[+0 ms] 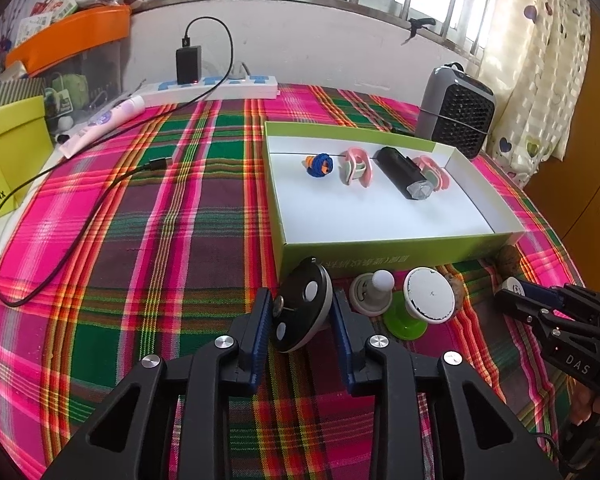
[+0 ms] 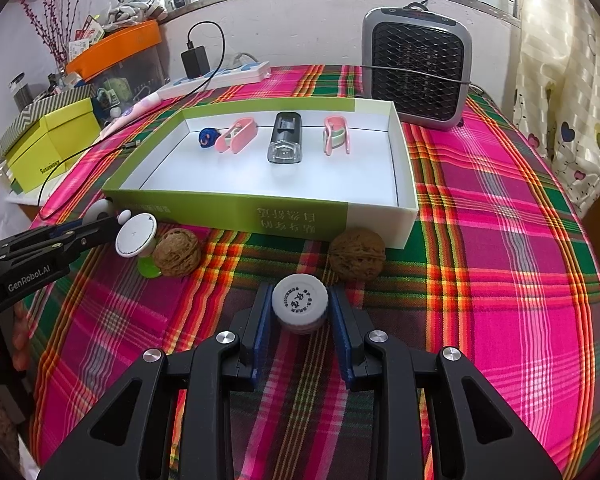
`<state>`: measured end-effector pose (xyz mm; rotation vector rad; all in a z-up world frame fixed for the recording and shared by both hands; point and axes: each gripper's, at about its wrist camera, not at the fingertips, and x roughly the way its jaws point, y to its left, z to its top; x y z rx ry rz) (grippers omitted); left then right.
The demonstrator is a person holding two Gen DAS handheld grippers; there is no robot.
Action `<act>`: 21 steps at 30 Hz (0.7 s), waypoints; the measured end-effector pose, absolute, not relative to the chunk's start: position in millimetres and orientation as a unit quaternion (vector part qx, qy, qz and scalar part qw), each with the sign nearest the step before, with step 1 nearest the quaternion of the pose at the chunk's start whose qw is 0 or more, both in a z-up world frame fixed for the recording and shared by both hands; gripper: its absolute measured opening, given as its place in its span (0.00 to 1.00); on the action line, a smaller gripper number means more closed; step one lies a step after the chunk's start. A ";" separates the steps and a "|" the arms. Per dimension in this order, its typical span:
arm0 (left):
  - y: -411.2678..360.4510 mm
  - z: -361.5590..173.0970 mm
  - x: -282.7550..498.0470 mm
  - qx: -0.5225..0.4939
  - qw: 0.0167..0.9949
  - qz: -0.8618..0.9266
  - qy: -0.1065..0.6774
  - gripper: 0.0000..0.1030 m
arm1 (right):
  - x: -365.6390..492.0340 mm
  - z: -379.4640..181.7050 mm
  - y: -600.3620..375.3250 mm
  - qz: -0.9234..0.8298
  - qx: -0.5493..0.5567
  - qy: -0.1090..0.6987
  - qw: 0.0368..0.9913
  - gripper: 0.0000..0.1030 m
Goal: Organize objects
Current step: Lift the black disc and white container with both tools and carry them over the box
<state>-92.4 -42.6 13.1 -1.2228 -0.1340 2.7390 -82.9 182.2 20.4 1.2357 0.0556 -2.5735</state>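
My left gripper (image 1: 300,312) is shut on a black-and-white dome-shaped disc (image 1: 302,307), held just in front of the green box (image 1: 380,254). My right gripper (image 2: 299,307) is shut on a small white-capped bottle (image 2: 300,307) above the plaid cloth. The box (image 2: 236,212) holds a blue-orange toy (image 2: 208,136), two pink clips (image 2: 238,135) (image 2: 335,135) and a black lamp (image 2: 286,138). Two walnuts (image 2: 177,257) (image 2: 357,254) lie in front of the box. A white disc on a green base (image 1: 428,295) and a white knob piece (image 1: 374,292) stand beside my left gripper.
A grey fan heater (image 2: 418,66) stands behind the box at the right. A power strip with a black charger (image 1: 210,86) and a trailing black cable (image 1: 80,200) lie at the back left, next to a pink tube (image 1: 100,126) and yellow-green boxes (image 2: 52,148).
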 end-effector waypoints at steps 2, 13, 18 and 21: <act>-42.7 13.3 -91.8 -0.406 0.069 0.910 -0.044 0.25 | -81.9 20.5 181.8 -0.892 0.428 0.018 0.143 0.28; -43.0 15.5 -89.3 -0.404 0.070 0.911 -0.041 0.25 | -80.7 22.2 181.4 -0.892 0.426 0.016 0.149 0.28; -41.3 22.5 -85.5 -0.396 0.072 0.915 -0.039 0.25 | -80.5 26.0 179.4 -0.893 0.423 0.015 0.155 0.28; -41.2 28.6 -84.5 -0.392 0.074 0.916 -0.041 0.25 | -80.2 30.4 177.3 -0.894 0.418 0.015 0.160 0.28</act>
